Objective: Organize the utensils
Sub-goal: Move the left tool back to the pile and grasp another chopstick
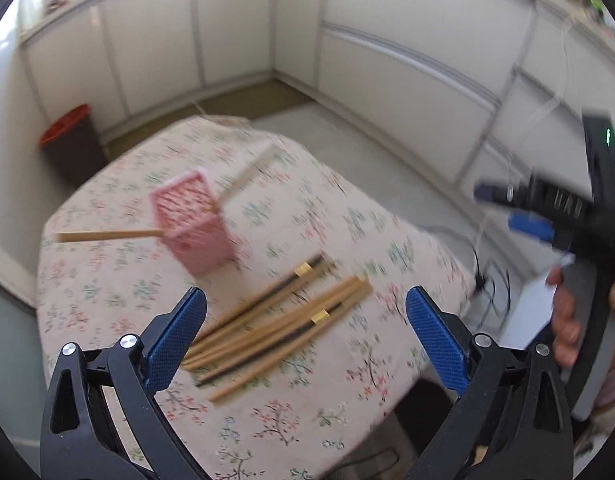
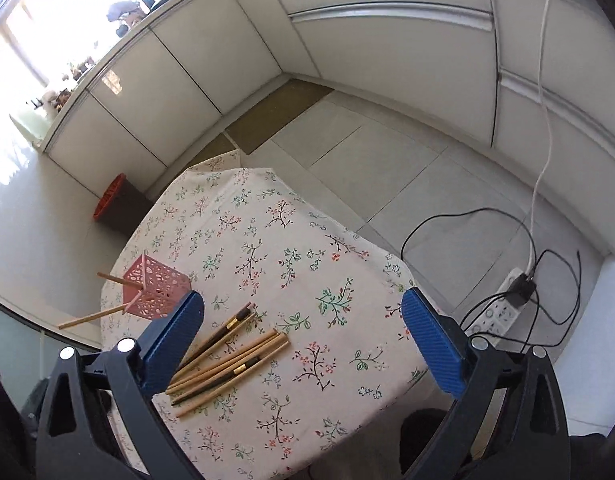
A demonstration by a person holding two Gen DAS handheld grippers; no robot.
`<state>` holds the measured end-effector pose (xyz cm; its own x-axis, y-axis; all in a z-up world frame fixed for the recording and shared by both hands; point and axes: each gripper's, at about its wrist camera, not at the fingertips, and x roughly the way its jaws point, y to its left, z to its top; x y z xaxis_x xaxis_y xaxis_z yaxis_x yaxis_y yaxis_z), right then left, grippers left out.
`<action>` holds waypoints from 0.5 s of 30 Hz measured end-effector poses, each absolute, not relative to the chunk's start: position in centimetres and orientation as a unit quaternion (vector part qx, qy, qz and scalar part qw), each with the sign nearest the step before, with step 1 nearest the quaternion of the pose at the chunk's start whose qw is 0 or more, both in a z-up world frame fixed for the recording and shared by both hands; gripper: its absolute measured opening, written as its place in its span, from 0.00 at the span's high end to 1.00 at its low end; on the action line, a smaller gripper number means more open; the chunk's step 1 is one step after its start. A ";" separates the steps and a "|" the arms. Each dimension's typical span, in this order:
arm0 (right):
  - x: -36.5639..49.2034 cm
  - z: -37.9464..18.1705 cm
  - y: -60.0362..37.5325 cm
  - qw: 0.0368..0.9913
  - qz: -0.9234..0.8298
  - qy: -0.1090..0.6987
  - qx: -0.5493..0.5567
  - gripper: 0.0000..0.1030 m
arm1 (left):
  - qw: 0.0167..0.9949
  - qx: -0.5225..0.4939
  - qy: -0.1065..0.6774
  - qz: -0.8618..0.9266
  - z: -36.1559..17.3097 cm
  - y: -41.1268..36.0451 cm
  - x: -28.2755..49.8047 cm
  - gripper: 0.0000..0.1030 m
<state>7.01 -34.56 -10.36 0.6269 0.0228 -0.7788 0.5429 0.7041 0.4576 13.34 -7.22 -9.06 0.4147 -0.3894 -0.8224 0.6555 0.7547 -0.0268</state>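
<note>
Chopsticks [image 1: 275, 320] lie loose on the tablecloth [image 1: 307, 420] beneath both raised tools, left [image 1: 305, 340] and right [image 2: 303, 344], fingers apart.

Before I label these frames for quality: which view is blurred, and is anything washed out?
Left wrist view: motion blur smears the pink holder, the chopsticks and the tablecloth; the left gripper stays sharp. Right wrist view: crisp across the table, but the window at upper left is blown out white. Both views bend straight cabinet lines, as a fisheye does.

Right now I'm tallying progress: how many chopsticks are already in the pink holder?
2: both stand in the pink holder, one chopstick leaning back-left, the other chopstick leaning front-left.
</note>
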 end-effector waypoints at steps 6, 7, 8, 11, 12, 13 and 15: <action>6.3 -11.9 -36.0 0.808 -0.141 0.422 0.386 0.07 | 0.736 0.224 0.474 -0.428 -15.8 -11.9 11.9 0.08; 6.2 -12.1 -36.2 0.804 -0.139 0.425 0.393 0.07 | 0.723 0.232 0.472 -0.447 -16.5 -12.4 11.7 0.09; 6.2 -12.4 -36.5 0.799 -0.136 0.428 0.401 0.07 | 0.711 0.240 0.471 -0.465 -17.3 -13.0 11.7 0.09; 6.2 -12.9 -37.1 0.785 -0.126 0.436 0.421 0.07 | 0.683 0.239 0.483 -0.492 -18.9 -14.5 12.5 0.12; 6.3 -13.1 -37.3 0.782 -0.125 0.439 0.424 0.07 | 0.674 0.233 0.491 -0.501 -19.1 -15.0 12.9 0.13; 6.4 -13.2 -37.5 0.780 -0.126 0.441 0.425 0.07 | 0.665 0.225 0.499 -0.509 -19.6 -15.5 13.4 0.15; 6.6 -13.4 -37.6 0.777 -0.125 0.444 0.429 0.07 | 0.654 0.212 0.514 -0.512 -20.3 -16.1 14.4 0.19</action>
